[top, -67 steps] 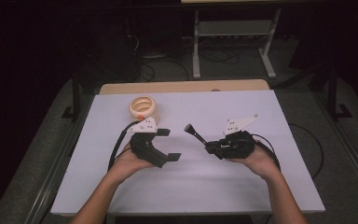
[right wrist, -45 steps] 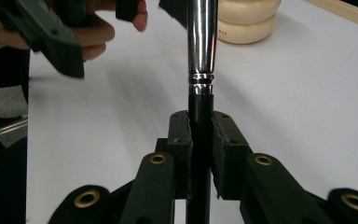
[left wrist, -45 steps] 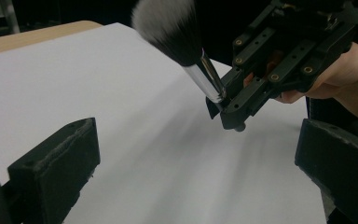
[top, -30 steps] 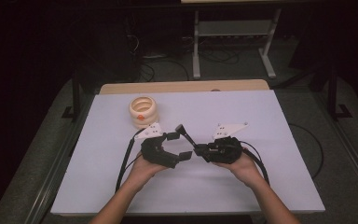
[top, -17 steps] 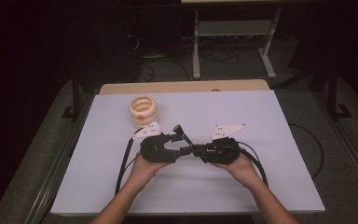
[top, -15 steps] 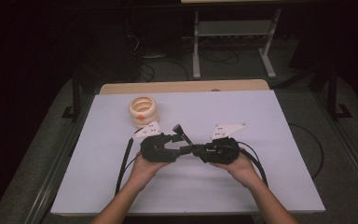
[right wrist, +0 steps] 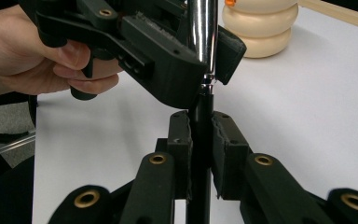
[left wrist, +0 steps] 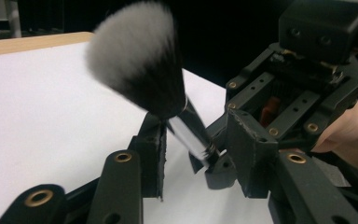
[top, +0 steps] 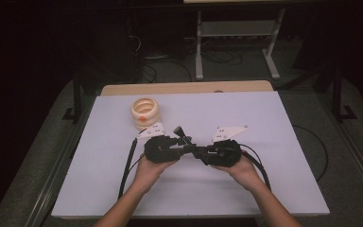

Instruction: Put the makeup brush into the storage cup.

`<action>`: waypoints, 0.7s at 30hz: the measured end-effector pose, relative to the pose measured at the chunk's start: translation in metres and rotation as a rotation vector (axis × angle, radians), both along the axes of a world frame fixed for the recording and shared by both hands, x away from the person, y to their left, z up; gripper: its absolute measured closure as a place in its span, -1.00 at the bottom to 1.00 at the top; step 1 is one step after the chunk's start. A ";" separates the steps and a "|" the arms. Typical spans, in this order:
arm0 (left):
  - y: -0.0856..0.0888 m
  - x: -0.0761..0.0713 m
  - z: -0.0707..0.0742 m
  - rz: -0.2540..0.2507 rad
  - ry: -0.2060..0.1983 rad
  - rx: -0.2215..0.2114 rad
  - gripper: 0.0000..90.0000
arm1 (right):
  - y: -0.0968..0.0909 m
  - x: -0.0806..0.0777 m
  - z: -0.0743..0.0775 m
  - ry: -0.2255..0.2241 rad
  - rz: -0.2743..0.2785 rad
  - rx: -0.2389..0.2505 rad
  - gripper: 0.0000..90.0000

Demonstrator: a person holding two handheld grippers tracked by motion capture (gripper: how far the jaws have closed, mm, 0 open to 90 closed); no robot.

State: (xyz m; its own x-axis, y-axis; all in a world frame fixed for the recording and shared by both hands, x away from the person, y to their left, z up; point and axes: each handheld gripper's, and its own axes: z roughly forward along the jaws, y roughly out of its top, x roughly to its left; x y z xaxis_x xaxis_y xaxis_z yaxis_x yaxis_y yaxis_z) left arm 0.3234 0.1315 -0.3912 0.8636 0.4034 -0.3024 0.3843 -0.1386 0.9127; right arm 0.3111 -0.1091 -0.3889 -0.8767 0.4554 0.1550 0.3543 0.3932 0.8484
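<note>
Right gripper view, nearest first: right tongs (right wrist: 200, 130) are clenched on the dark handle of a brush (right wrist: 201, 28), which stands upright at frame centre, pads pressed on both sides. Just above that grip, the chrome collar of the brush passes between the pads of the left tongs (right wrist: 205, 51), which come in from the upper left under a hand (right wrist: 32, 51).

Left gripper view: left tongs (left wrist: 193, 135) have just been closing with the collar between them. A sliver of white shows between the near pad and the metal, so they read as not yet clamped. The bristle head, grey-white over black, fans toward the upper left. The right tongs' tip (left wrist: 214, 172) sits at the handle end, lower centre.

High view: both tools meet nose to nose at mid-frame over the white bench (top: 283, 142), with the brush (top: 181, 133) raised between them, clear of the surface. A cream ringed stack (top: 145, 112) stands apart, further back and to the left.

Judgement: the step looks like a handover of the brush from right to left.
- Finish the left squeeze squarely on the collar, not on the bristles.
- Chrome is slick, so the right grip should hold until the left pads visibly seat.
- Then release the right and draw it straight back along the handle, avoiding any twist.
</note>
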 end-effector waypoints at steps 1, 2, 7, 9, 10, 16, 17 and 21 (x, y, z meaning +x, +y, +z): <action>0.000 0.000 0.000 0.002 0.000 0.000 0.38 | 0.001 0.000 0.000 0.002 0.001 -0.001 0.74; 0.000 0.001 0.000 0.001 0.002 0.000 0.38 | 0.001 0.000 0.000 0.002 0.001 -0.001 0.74; 0.001 0.001 0.001 0.005 0.010 -0.005 0.49 | 0.002 -0.001 0.000 0.008 0.000 0.000 0.74; 0.001 0.001 0.001 0.009 0.010 -0.006 0.51 | 0.002 -0.001 -0.001 0.003 0.001 0.001 0.74; 0.001 0.002 0.001 0.007 0.012 -0.011 0.52 | 0.003 -0.001 -0.001 0.002 0.002 0.001 0.74; 0.000 0.001 0.002 0.008 0.008 -0.013 0.59 | 0.005 -0.002 -0.001 0.007 -0.006 -0.002 0.74; -0.001 0.001 0.003 0.007 0.009 -0.013 0.61 | 0.005 -0.002 -0.002 0.001 -0.002 -0.005 0.74; -0.002 0.001 0.003 0.000 0.009 -0.020 0.66 | 0.008 -0.002 -0.003 -0.003 -0.001 -0.009 0.74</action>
